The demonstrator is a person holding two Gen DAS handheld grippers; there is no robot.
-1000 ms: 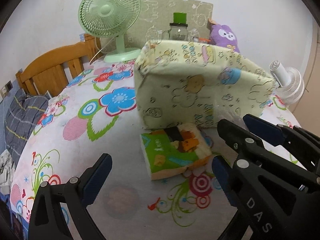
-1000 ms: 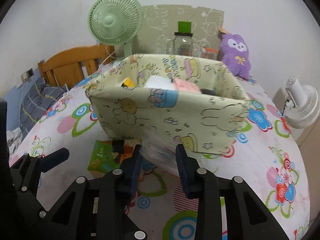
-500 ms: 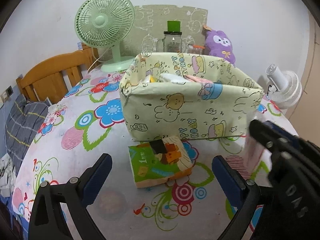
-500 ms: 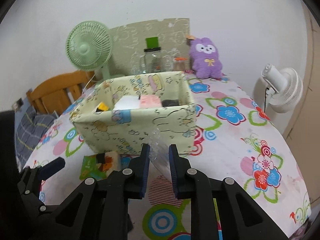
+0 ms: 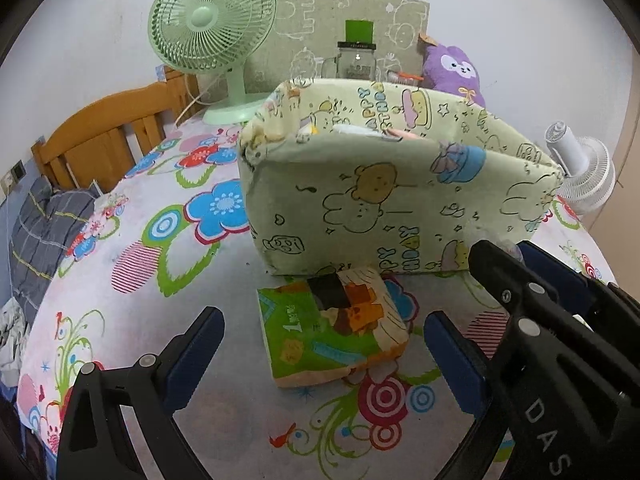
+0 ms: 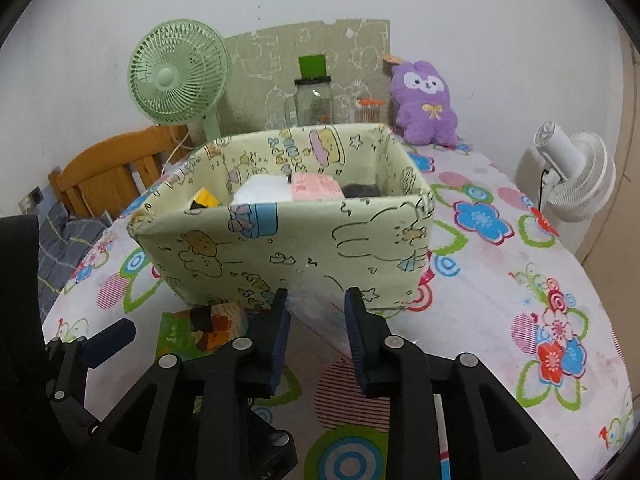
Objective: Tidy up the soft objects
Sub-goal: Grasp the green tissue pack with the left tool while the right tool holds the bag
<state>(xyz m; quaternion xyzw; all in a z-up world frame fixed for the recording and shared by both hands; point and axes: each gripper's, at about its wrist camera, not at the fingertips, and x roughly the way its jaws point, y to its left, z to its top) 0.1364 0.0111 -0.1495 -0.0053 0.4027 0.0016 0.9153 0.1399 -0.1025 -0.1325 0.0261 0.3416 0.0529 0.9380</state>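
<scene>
A pale green cartoon-print fabric bin (image 5: 400, 200) (image 6: 280, 248) stands on the flowered table and holds several soft items, among them a white one (image 6: 262, 194) and a pink one (image 6: 316, 186). A green and orange tissue pack (image 5: 336, 328) (image 6: 200, 328) lies in front of the bin. My left gripper (image 5: 320, 360) is open and empty, straddling the tissue pack from just above. My right gripper (image 6: 316, 324) is shut on a clear plastic packet (image 6: 316, 304), held low in front of the bin; it shows at the right of the left wrist view (image 5: 520, 280).
A green desk fan (image 6: 178, 76), a glass jar (image 6: 314, 100) and a purple plush toy (image 6: 426, 100) stand behind the bin by the wall. A white fan (image 6: 576, 176) is at the table's right edge. A wooden chair (image 5: 108, 136) is at the left.
My right gripper, still holding the clear packet, has come back close to the bin's front. My left gripper has moved nearer the tissue pack and stays open.
</scene>
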